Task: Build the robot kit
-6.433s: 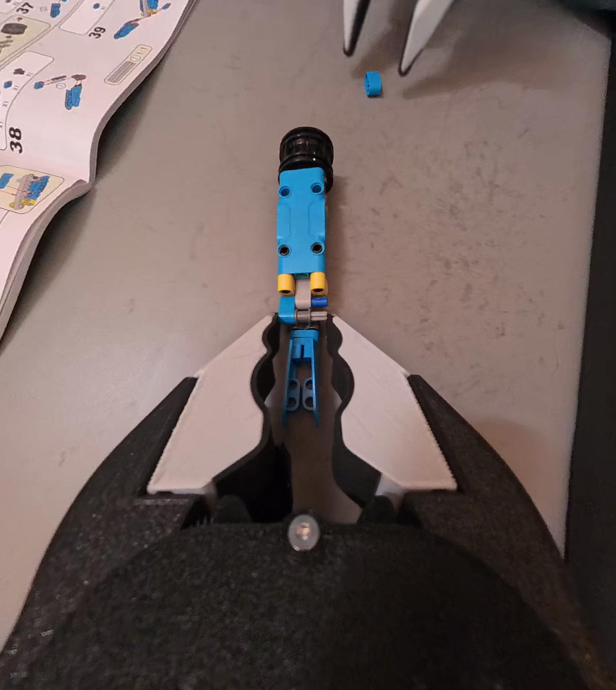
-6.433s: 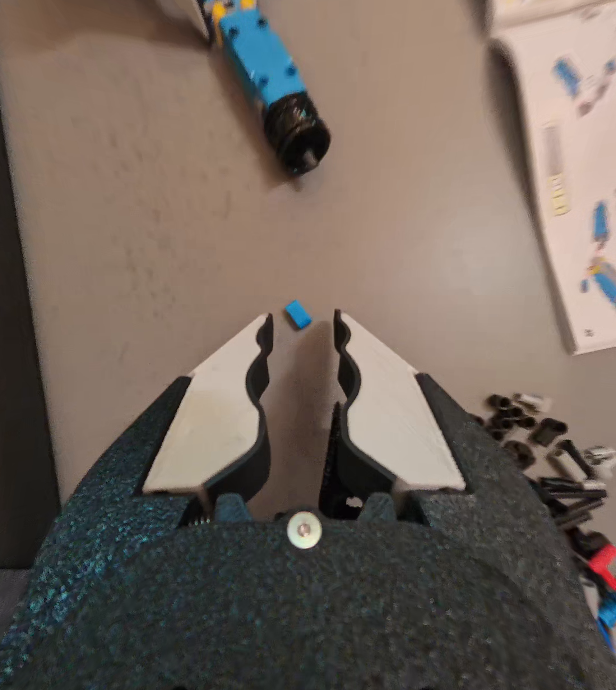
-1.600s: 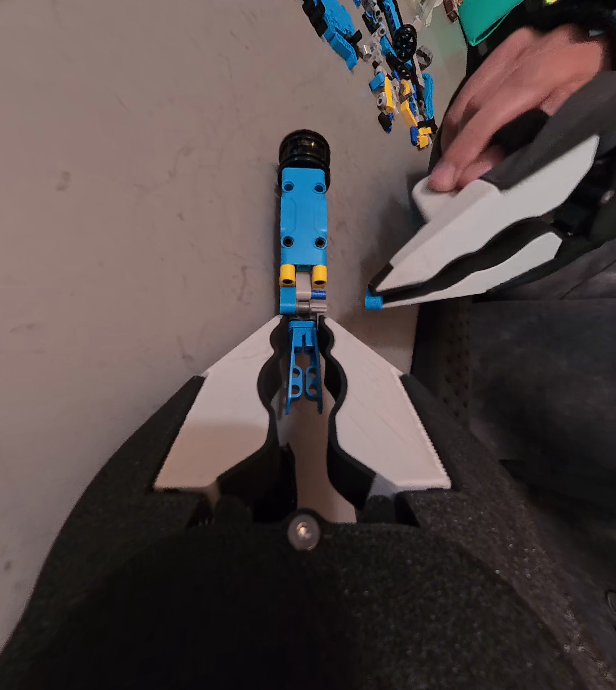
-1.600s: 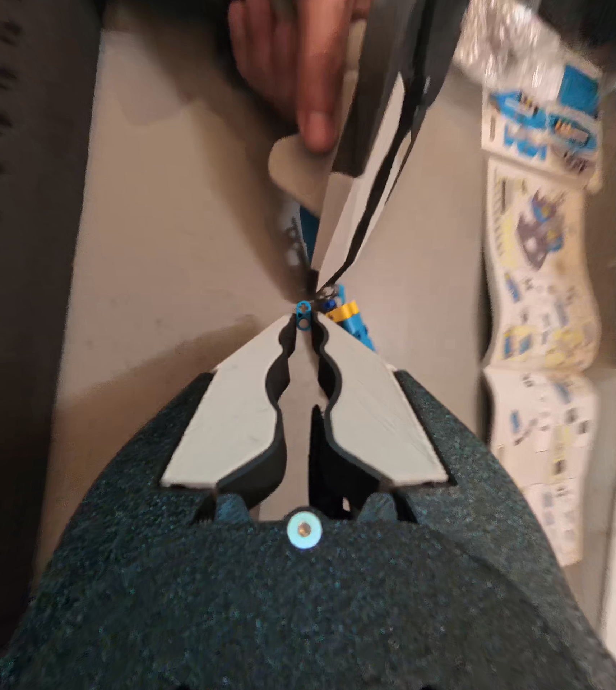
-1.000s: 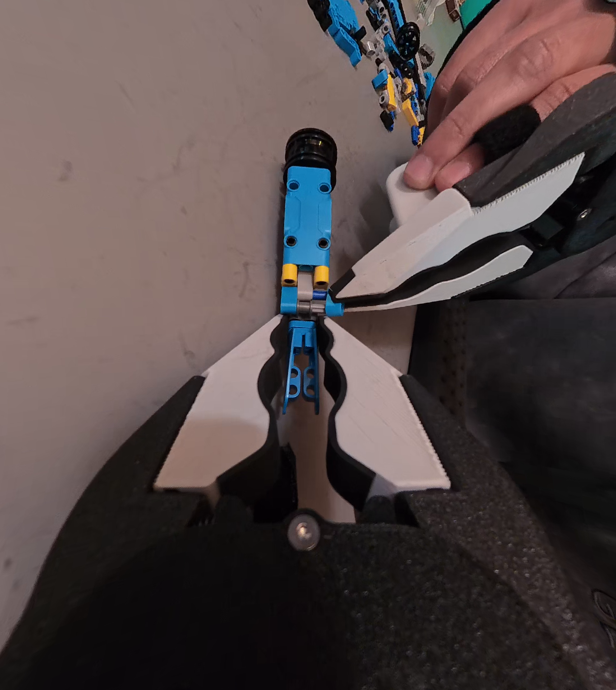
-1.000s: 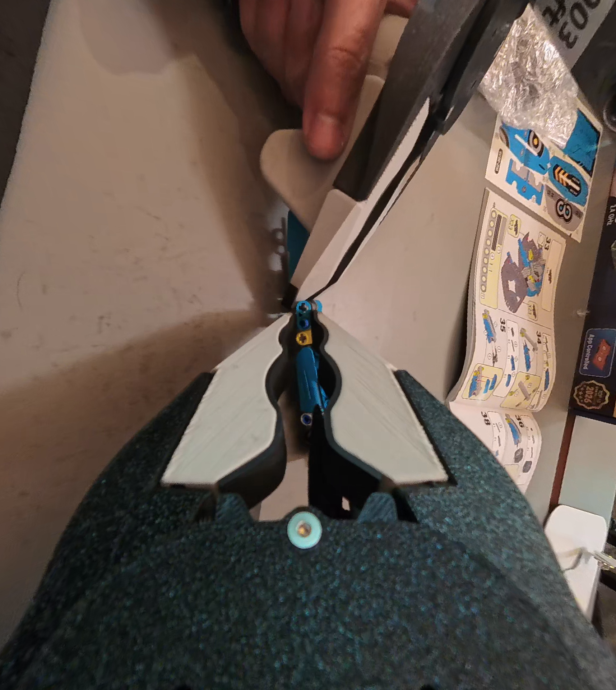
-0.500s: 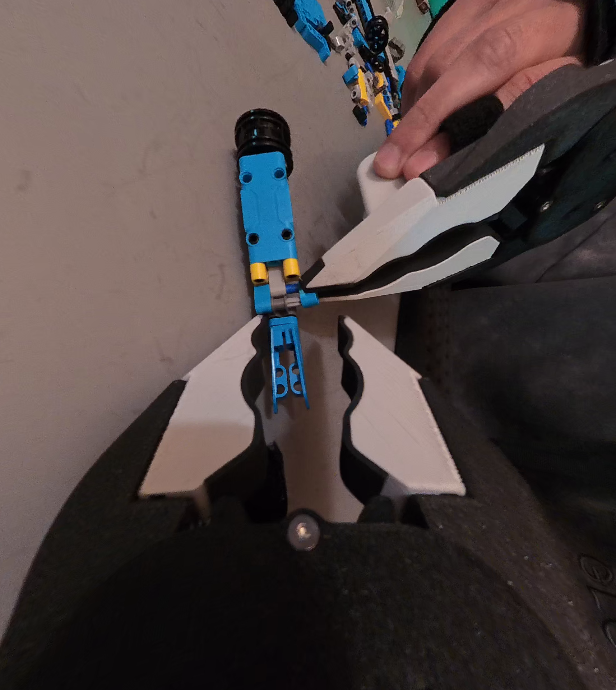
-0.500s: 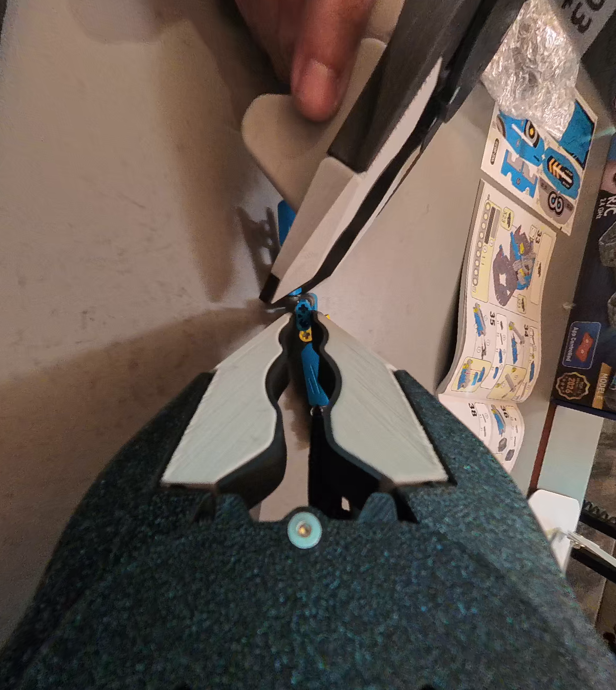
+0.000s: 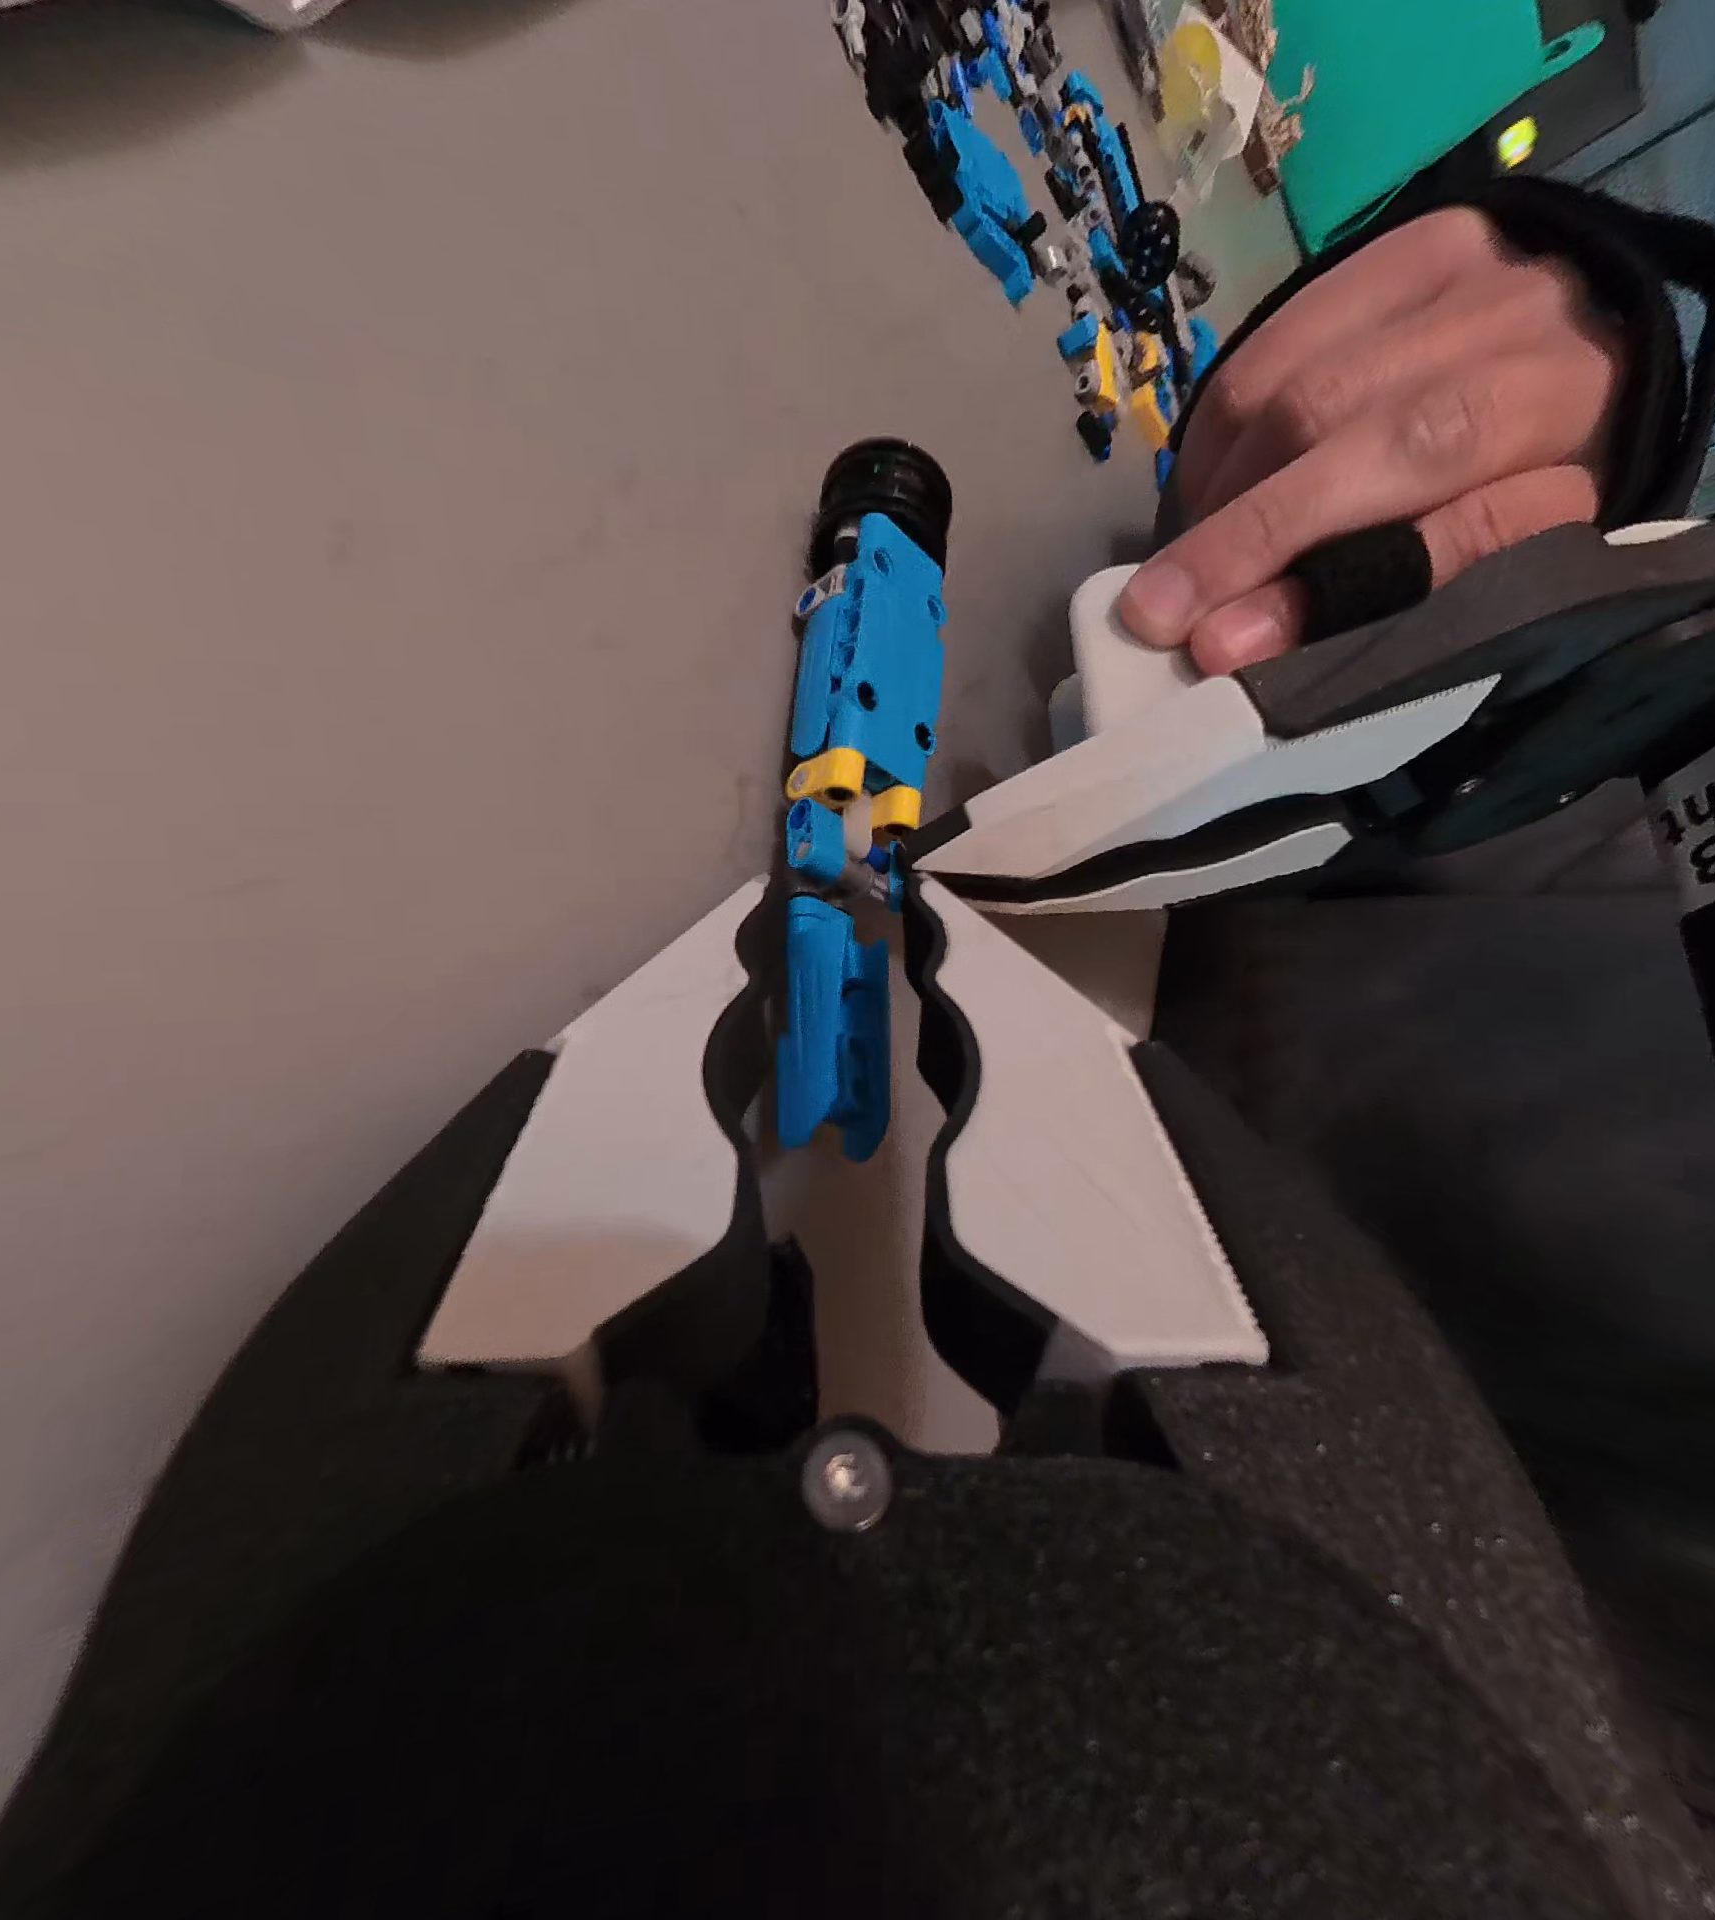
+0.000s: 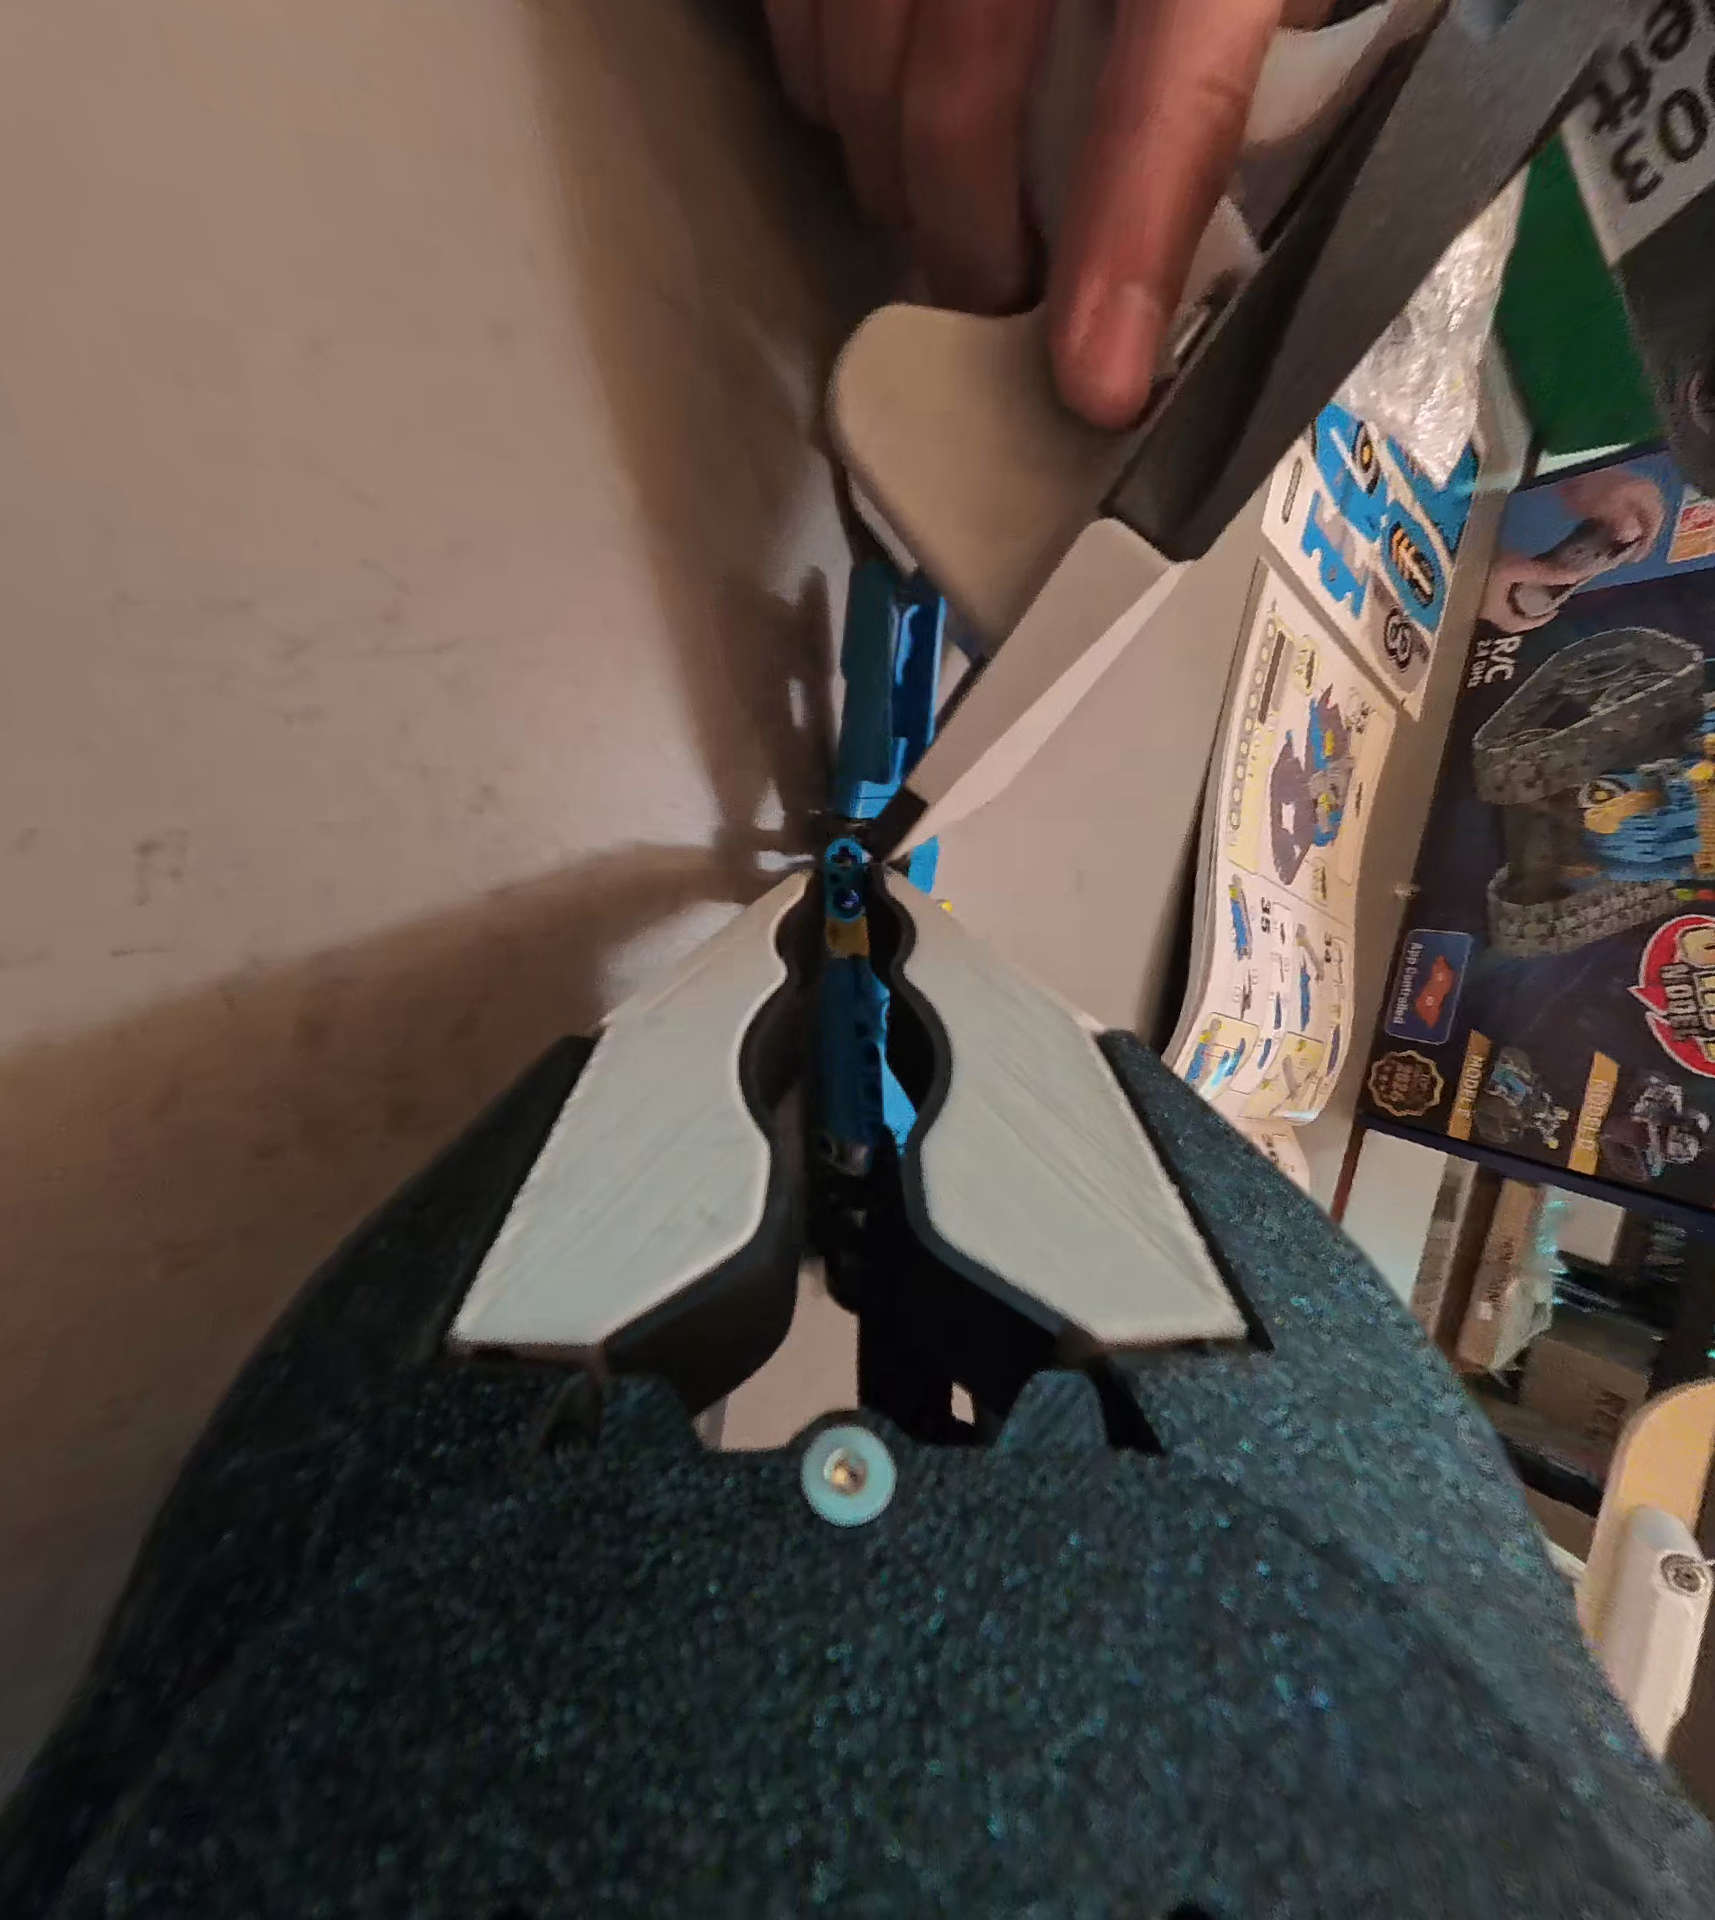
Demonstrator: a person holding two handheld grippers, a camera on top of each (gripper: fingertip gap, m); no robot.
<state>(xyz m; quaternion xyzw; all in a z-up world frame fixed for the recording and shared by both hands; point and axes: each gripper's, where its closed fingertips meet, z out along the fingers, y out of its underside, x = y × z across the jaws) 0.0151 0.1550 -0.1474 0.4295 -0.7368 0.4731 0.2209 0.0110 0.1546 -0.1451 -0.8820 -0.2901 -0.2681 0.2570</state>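
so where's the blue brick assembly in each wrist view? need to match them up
Left wrist view: the blue brick assembly runs up the centre, its tail between the left gripper fingers, black wheel end farthest away.
Right wrist view: the same assembly sits just above centre, mostly hidden behind the left gripper, and a narrow part lies between the right gripper fingers.
Shared landmark: the spot where both grippers' tips meet on the assembly.

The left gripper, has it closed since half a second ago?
Yes. The left gripper has shut on the blue brick assembly; its fingers have narrowed about the blue tail, where a gap stood on the right before.
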